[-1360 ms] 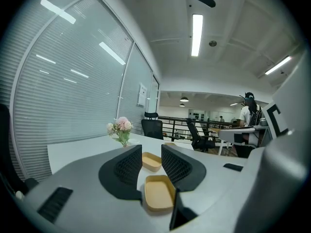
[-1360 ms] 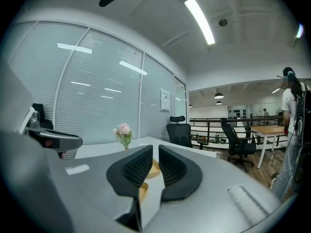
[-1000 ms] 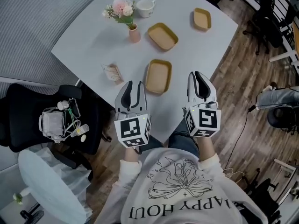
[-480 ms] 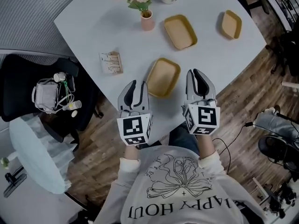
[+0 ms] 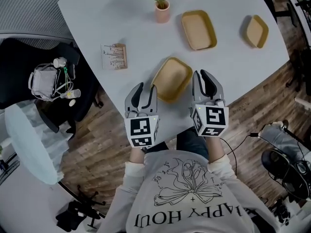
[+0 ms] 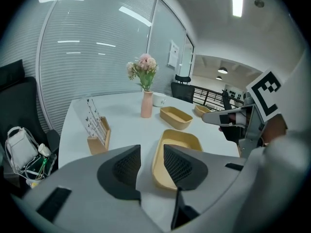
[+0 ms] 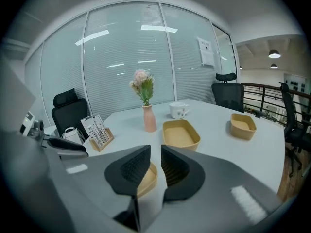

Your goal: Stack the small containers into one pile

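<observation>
My left tool (image 5: 146, 89) and right tool (image 5: 201, 76) are released, jaws just opened further, nothing between them. Toward twelve o'clock, a smooth tan round-cornered container (image 5: 171, 77) lies on the white desk (image 5: 121, 23).

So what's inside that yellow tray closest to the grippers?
Nothing shows inside the nearest tray; it looks empty. Seen from the left gripper, one jaw covers its near end.

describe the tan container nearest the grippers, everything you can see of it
The nearest container is a shallow tan tray, rectangular with rounded corners and a raised rim, matte like plastic or moulded fibre. It stands upright, open side up, empty, flat on the white table near the person's edge, lying diagonally in the head view. Nothing is stacked in it; it lies apart from the middle tray and the small tray farther back.
</observation>
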A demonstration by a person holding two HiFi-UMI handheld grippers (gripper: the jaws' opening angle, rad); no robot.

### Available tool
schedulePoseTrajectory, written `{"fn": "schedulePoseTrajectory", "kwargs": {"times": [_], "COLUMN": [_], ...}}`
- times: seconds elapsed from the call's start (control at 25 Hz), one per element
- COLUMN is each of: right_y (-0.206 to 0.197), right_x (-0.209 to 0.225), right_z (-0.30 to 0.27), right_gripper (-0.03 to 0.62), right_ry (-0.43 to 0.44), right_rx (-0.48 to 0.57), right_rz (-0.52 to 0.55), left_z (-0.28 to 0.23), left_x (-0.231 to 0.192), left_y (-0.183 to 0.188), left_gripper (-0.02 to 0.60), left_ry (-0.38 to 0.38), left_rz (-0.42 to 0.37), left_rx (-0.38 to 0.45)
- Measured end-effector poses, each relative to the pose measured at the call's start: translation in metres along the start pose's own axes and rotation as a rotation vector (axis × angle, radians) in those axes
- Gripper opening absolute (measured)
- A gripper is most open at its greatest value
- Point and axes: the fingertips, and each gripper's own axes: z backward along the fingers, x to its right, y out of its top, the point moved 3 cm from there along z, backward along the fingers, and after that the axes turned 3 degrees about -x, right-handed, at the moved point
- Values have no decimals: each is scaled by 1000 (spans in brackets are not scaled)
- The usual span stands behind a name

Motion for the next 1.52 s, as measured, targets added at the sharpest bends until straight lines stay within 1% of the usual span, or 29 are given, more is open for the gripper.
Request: {"fn": "schedulePoseTrajectory", "kwargs": {"times": [0.32, 0.56, 0.88, 0.96, 1.16, 1.4, 1.52], "right_y": [-22, -35, -51, -52, -47, -33, -24], "right_x": [7, 9, 6, 4, 1, -6, -11], "right_z": [-25, -40, -52, -53, -52, -43, -38], "right_gripper": [83, 87, 87, 55, 49, 48, 44], "right_ry": [72, 126, 216, 235, 258, 255, 249], "right_rx": [-89, -142, -228, -232, -227, -195, -173], "right_rz": [16, 19, 17, 3, 13, 68, 70], "left_z": [-21, -28, -31, -30, -26, -15, -6], "left_x": [6, 3, 4, 4, 8, 8, 6], "left_y": [-23, -35, -40, -40, -39, -33, -26], "left_gripper": [144, 144, 38, 38, 34, 32, 32], "left_ry": [61, 114, 161, 177, 199, 189, 189], "left_rz": [45, 91, 122, 135, 170, 180, 182], "left_rx": [-75, -107, -119, -117, -110, -87, -66]}}
